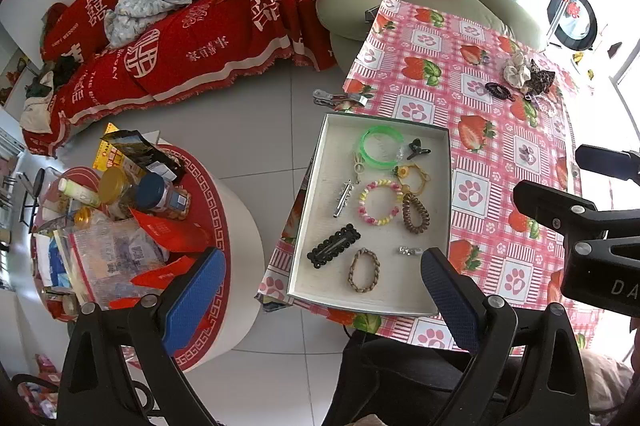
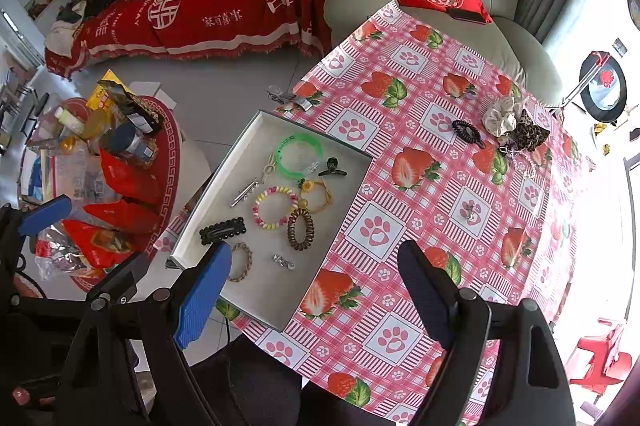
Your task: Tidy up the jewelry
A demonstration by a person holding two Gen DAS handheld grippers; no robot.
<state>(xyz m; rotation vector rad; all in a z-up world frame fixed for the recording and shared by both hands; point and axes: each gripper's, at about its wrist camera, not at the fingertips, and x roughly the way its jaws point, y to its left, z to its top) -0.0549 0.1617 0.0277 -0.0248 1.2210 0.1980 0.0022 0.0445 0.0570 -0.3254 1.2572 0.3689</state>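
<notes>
White tray (image 2: 224,162) sits at the bench's (image 2: 420,210) near-left corner, holding a green bangle (image 2: 299,155), bead bracelet (image 2: 275,207), coil tie (image 2: 301,229), black clip (image 2: 222,231). Braided band (image 2: 242,262) partly hidden behind right tool (image 2: 316,290) finger. Small clear piece (image 2: 283,261) hard to identify. Scrunchies (image 2: 514,124) far right, glare-washed. Both tools, left tool (image 1: 320,290) included, wide open, holding nothing.

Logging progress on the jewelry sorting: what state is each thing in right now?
Tray: partly filled.
Green bangle: in tray.
Brown coil tie: in tray.
Black coil tie: loose on tablecloth.
Scrunchies: loose on tablecloth.
Left tool: open, empty.
Right tool: open, empty.
</notes>
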